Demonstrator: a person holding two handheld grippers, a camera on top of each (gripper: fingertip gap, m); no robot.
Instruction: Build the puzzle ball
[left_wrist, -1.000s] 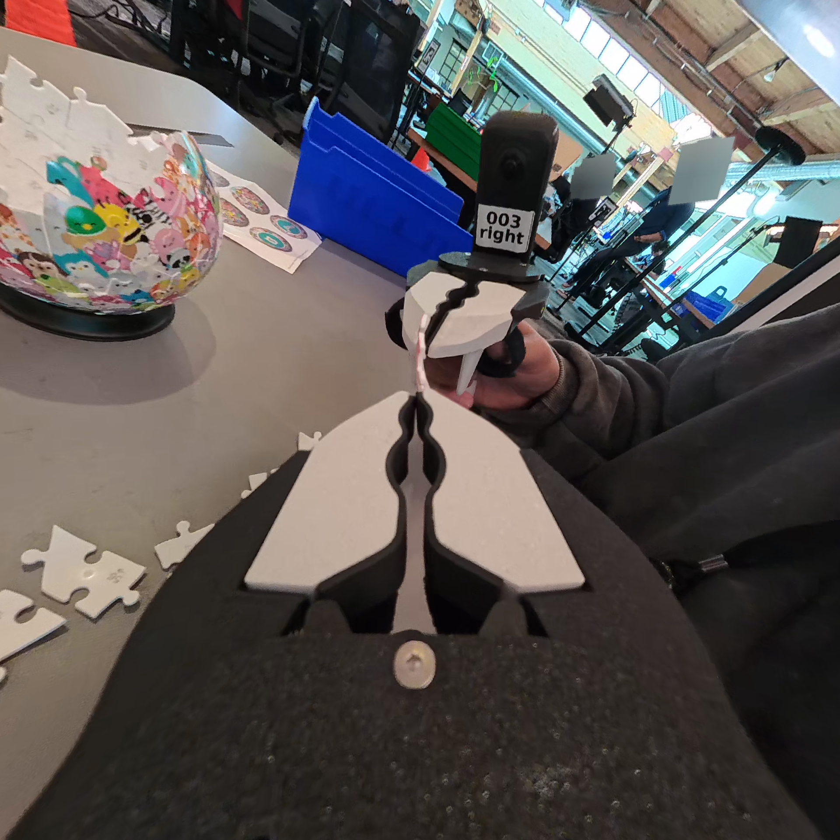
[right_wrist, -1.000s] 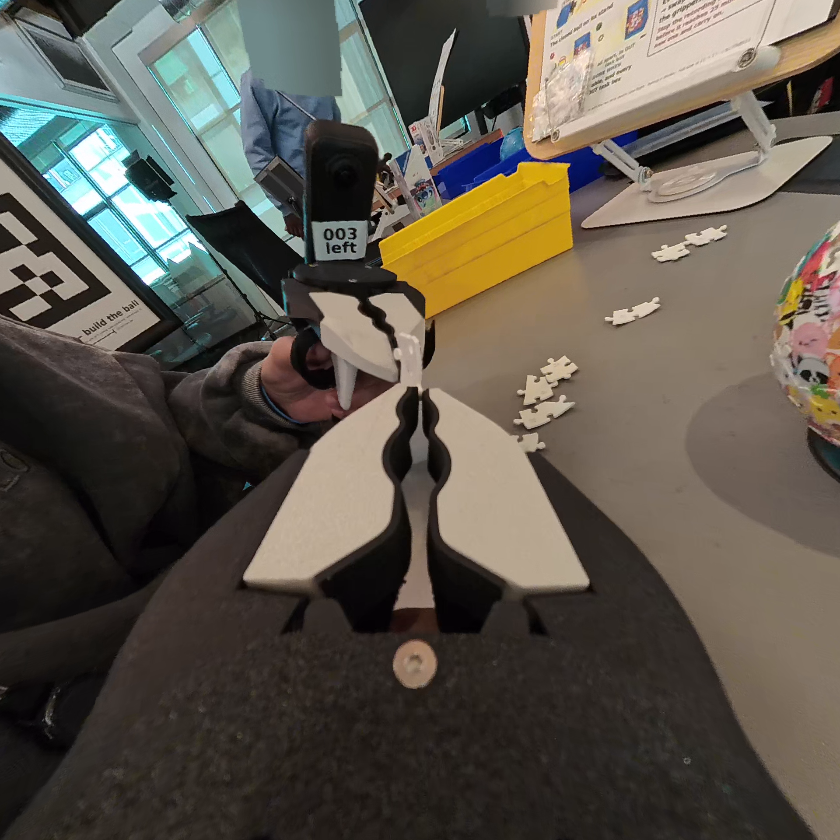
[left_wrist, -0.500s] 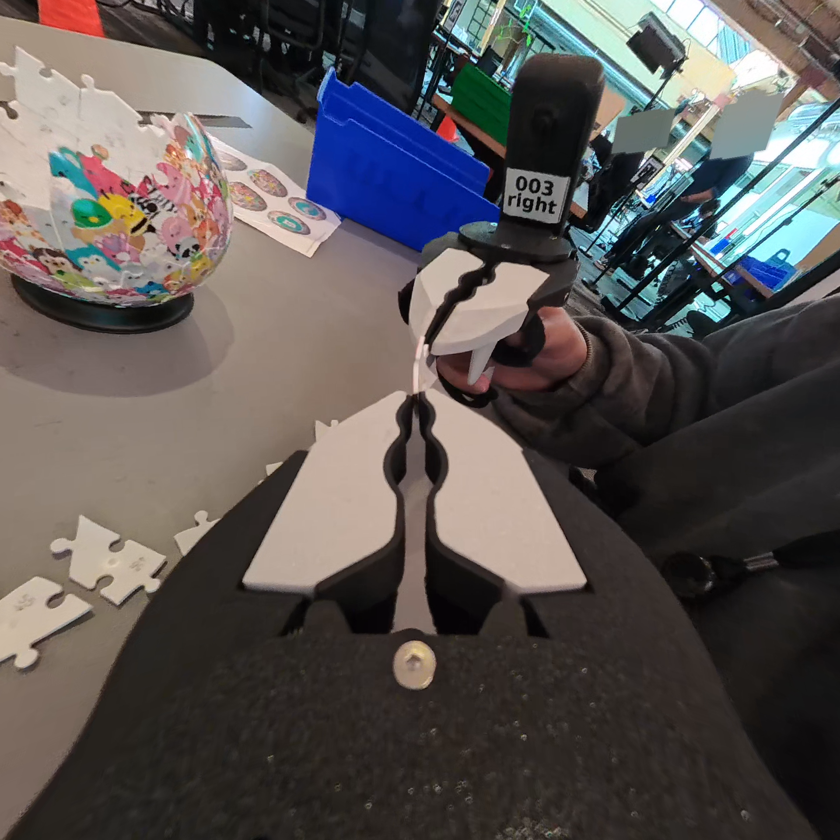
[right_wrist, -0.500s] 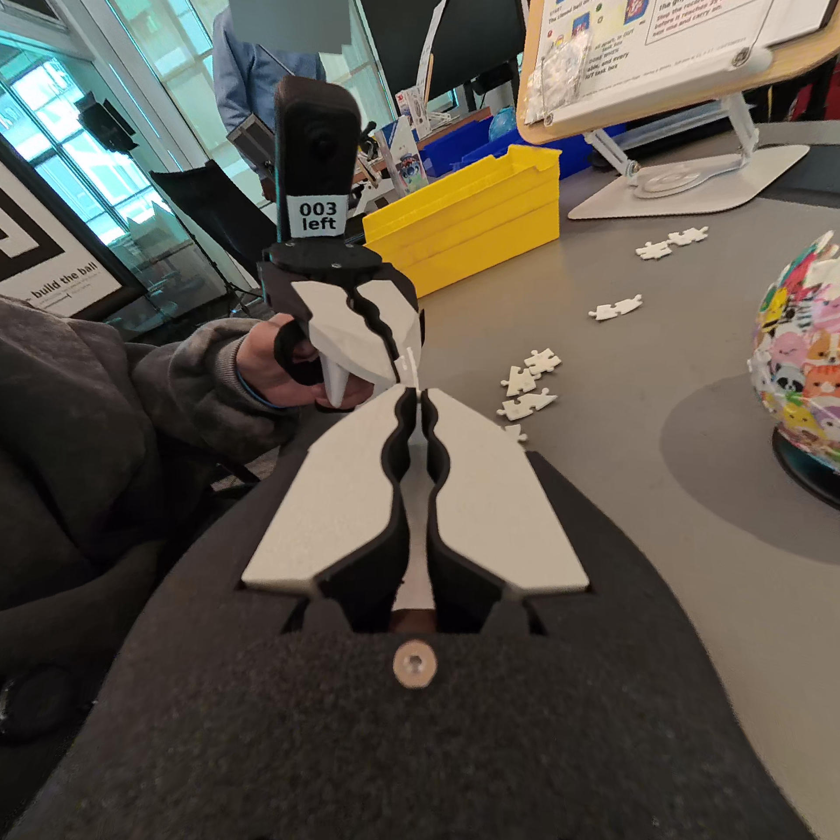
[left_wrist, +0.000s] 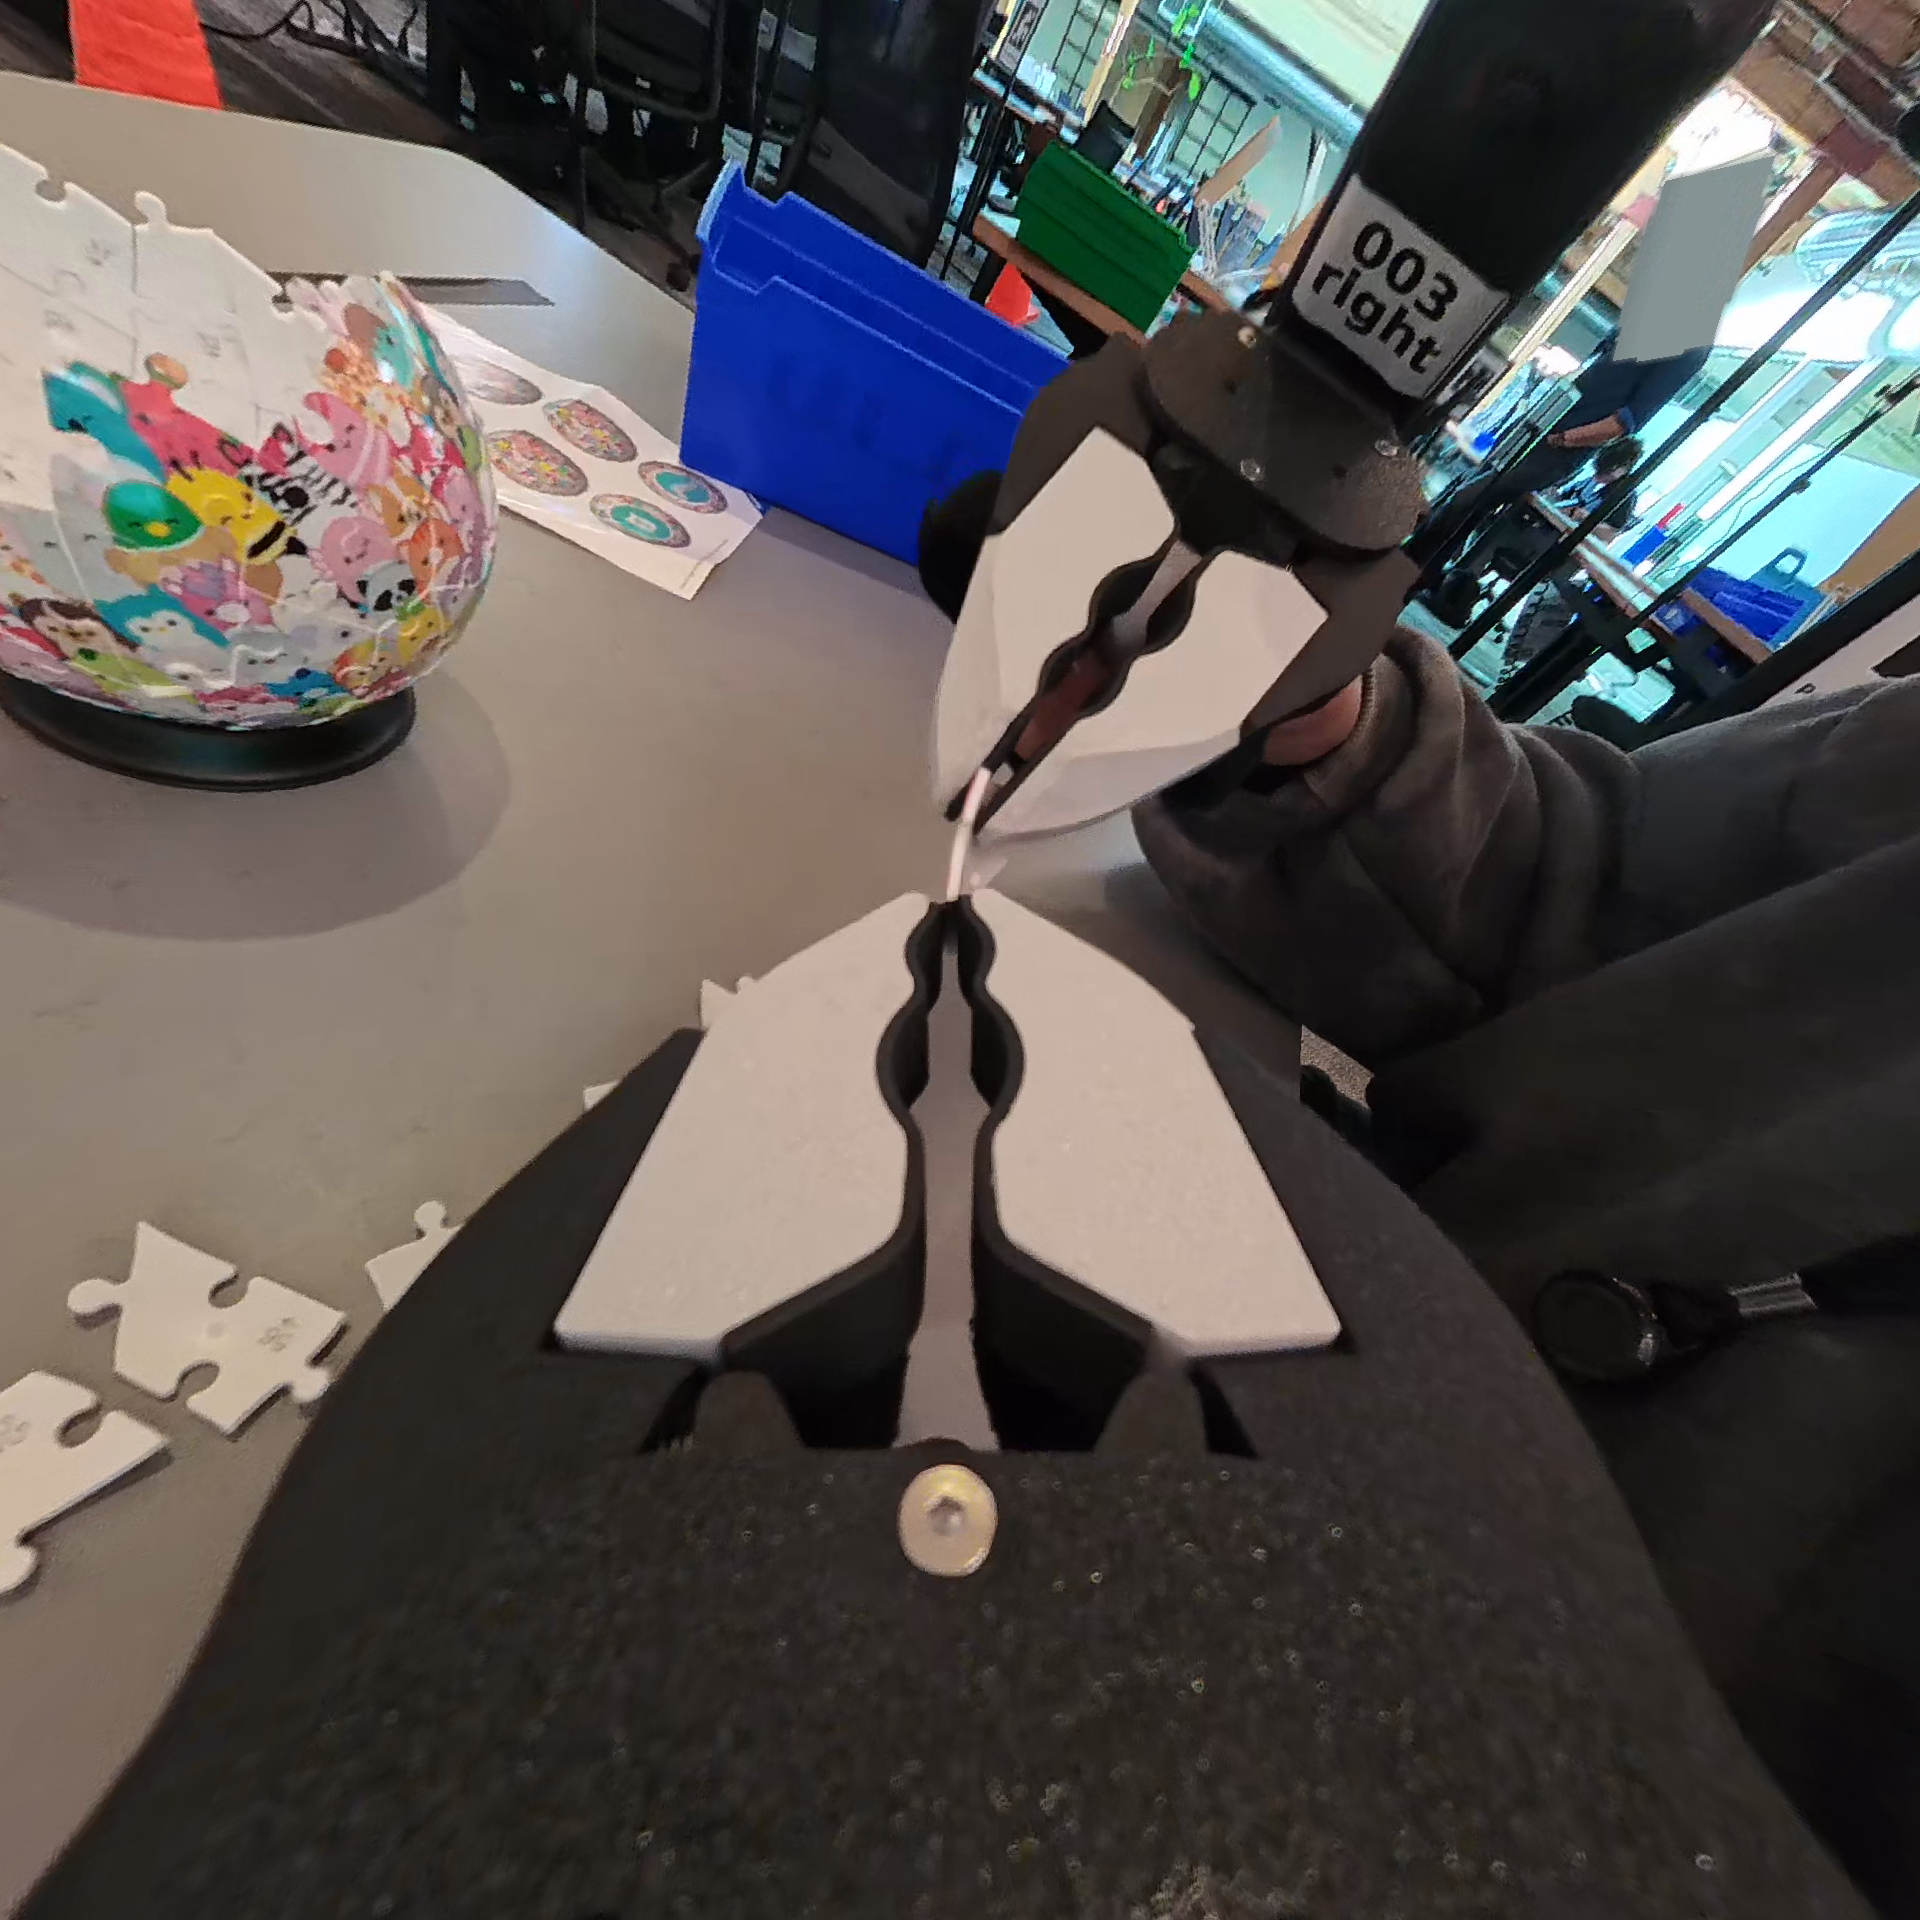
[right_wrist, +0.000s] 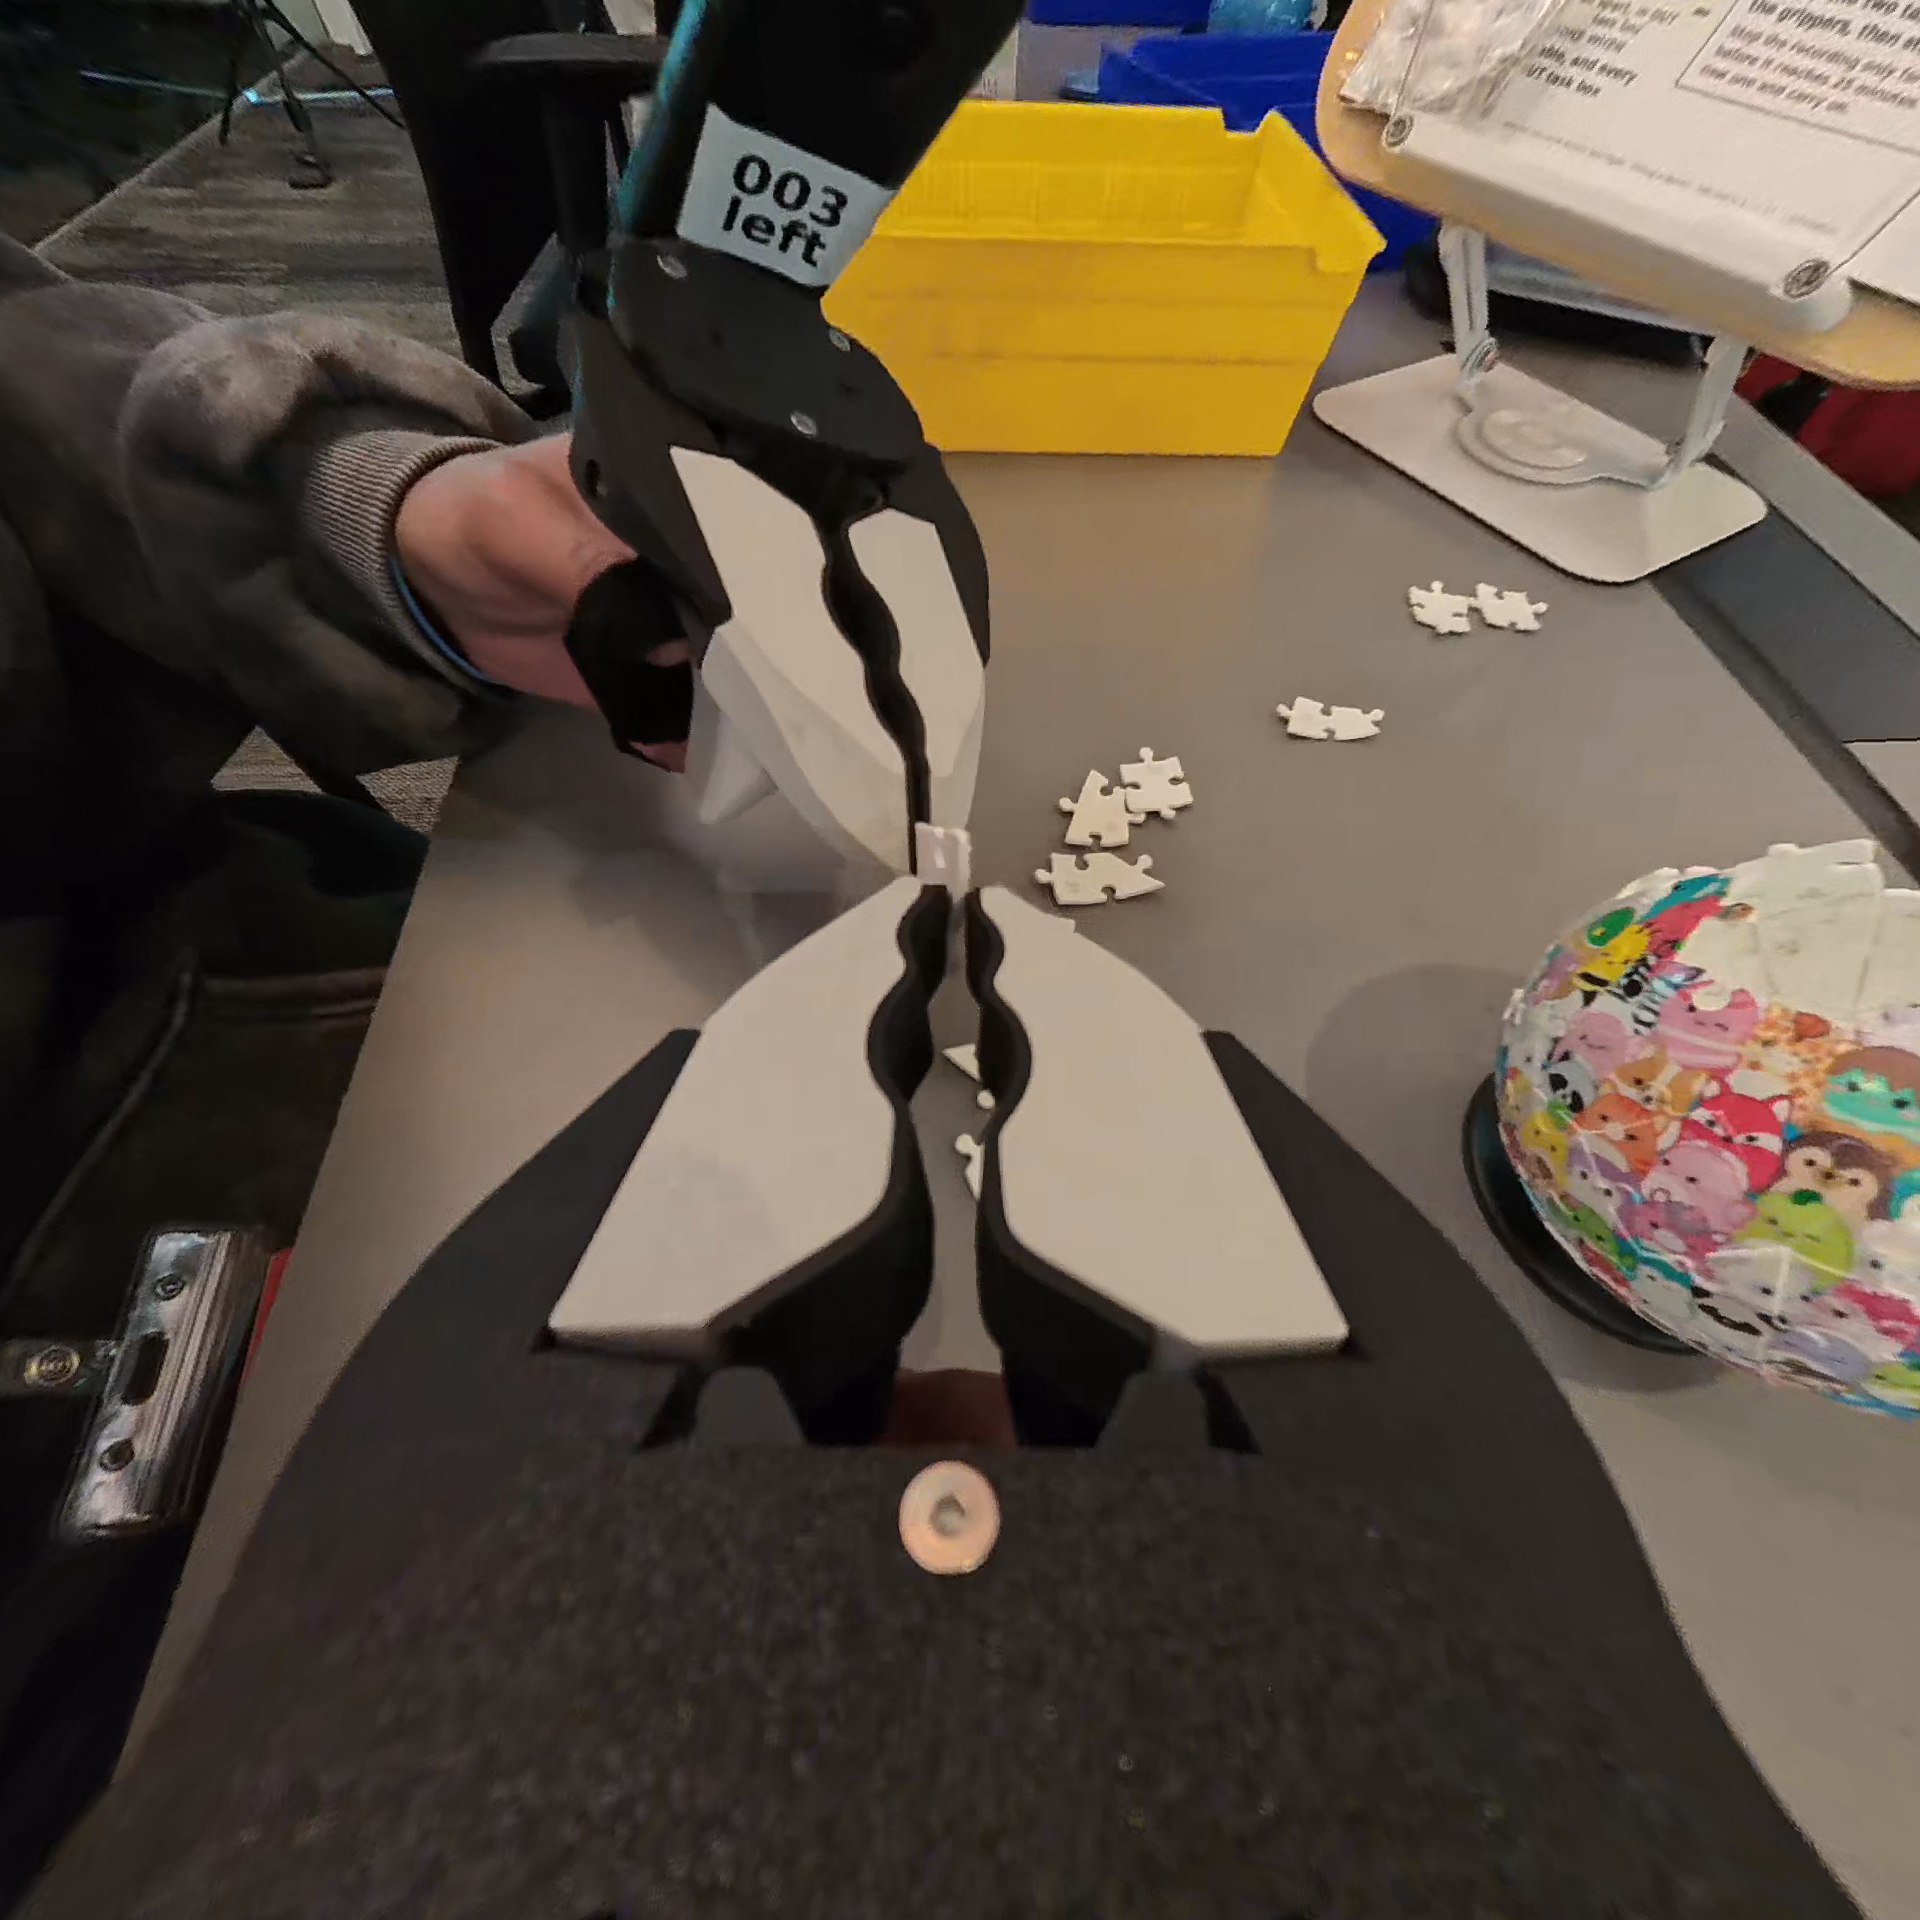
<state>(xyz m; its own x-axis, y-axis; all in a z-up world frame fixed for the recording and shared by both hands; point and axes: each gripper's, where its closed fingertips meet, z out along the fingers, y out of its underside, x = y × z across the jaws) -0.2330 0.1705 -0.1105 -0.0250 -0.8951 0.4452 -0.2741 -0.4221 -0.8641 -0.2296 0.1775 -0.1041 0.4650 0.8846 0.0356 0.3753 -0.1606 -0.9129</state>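
Puzzle ball (left_wrist: 229, 520) sits part-built on a black stand on the grey worktop (left_wrist: 644, 748), off to the side of both tools. Left tool (left_wrist: 948, 914) and right tool (right_wrist: 948, 909) meet tip to tip above the worktop's near edge, each with its fingers drawn together on the same small white puzzle piece (right_wrist: 941, 854), which bridges the two tips. Loose white pieces (right_wrist: 1117, 821) lie just beyond on the worktop. Farther out stand a yellow bin (right_wrist: 1091, 301) and a blue bin (left_wrist: 842, 395).
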